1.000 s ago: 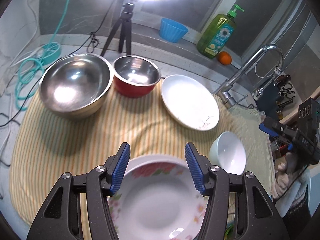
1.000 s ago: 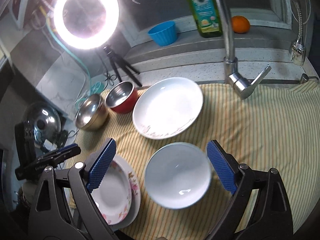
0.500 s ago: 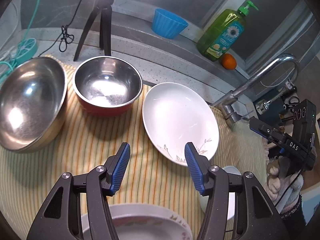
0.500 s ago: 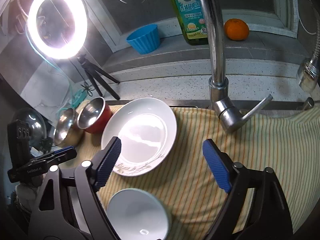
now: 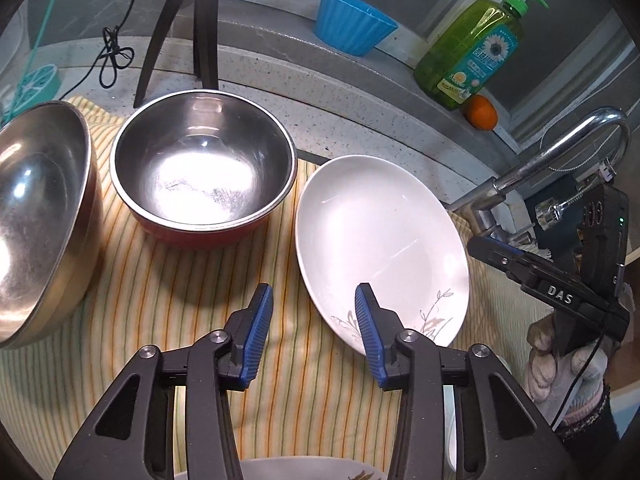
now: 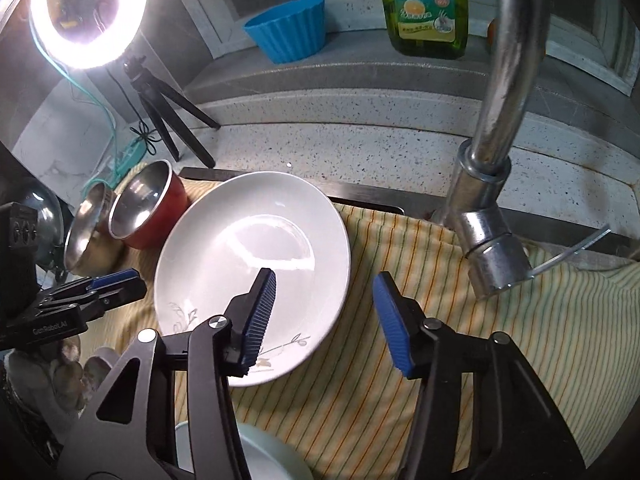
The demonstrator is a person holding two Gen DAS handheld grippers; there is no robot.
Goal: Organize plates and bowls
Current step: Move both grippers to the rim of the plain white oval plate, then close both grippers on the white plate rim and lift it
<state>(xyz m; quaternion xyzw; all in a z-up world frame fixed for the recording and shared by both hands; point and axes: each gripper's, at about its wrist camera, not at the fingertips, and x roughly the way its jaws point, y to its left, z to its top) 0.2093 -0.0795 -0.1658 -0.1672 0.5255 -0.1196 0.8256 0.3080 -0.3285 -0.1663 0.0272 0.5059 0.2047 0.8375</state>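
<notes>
I am closing both empty claws on the white plate (image 5: 376,240) lying flat on the striped cloth (image 5: 168,304), my left gripper (image 5: 314,332) straddling its near-left rim, my right gripper (image 6: 324,314) its near-right rim.

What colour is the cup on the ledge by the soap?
The cup is bright blue with ribbed sides, clearest in the left wrist view.

Soap bottle (image 5: 470,46) (green), faucet (image 6: 494,184)
</notes>
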